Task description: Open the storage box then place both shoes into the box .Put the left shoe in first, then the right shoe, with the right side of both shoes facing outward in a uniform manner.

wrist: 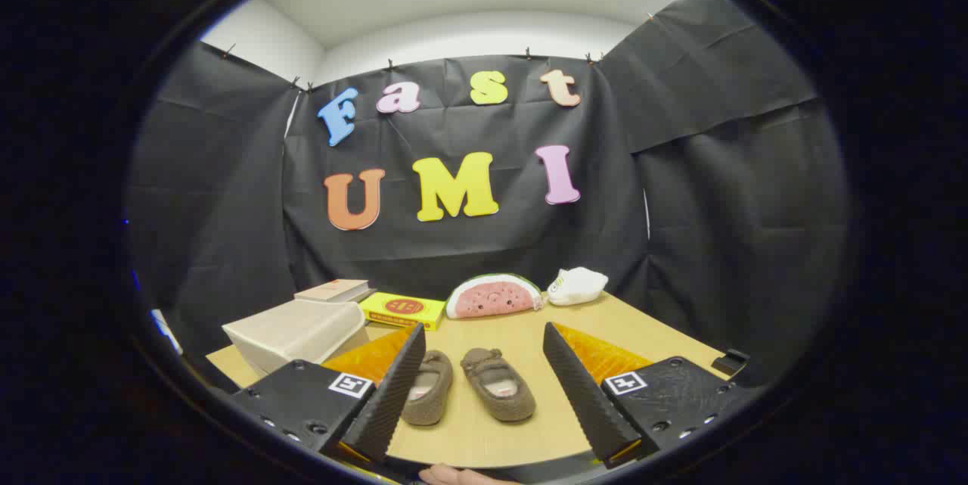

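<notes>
Claw (484, 387) fingers spread apart, holding nothing. Storage box (299, 332), lid closed, sits on tabletop (643, 334) ahead and left of the left finger. Both shoes (469, 387) lie between the fingers, toes pointing away

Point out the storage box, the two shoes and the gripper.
storage box (299, 334): gripper view, closed lid.
left-hand shoe (429, 388): gripper view, upper.
right-hand shoe (499, 393): gripper view, upper.
gripper (484, 387): gripper view, open gap between its fingers.

Yellow box (401, 310) bears a red label, print too small to read
</notes>
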`<action>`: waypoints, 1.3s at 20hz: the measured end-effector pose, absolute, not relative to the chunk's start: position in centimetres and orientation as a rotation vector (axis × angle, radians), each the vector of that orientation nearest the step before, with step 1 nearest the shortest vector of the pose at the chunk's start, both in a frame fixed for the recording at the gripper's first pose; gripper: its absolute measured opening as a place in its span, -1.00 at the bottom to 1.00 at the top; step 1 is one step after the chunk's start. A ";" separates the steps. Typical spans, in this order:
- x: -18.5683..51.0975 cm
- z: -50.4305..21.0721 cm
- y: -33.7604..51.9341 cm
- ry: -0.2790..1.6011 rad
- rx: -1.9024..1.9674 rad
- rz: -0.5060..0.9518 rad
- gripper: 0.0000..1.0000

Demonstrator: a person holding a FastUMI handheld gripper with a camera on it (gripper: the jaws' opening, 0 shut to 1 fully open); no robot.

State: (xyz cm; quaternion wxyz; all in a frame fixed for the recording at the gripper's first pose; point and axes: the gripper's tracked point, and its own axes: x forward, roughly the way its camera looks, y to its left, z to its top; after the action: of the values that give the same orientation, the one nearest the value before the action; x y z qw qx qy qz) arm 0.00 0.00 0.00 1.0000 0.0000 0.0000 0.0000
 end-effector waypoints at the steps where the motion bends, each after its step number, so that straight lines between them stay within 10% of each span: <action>1: 0.0 0.1 0.2 0.000 -0.003 0.001 0.91; 26: 6.1 -0.3 6.8 0.069 -0.042 0.113 0.91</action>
State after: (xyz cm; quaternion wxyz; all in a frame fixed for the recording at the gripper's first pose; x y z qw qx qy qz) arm 6.07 6.75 -0.26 0.9976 -0.0210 0.0342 0.0564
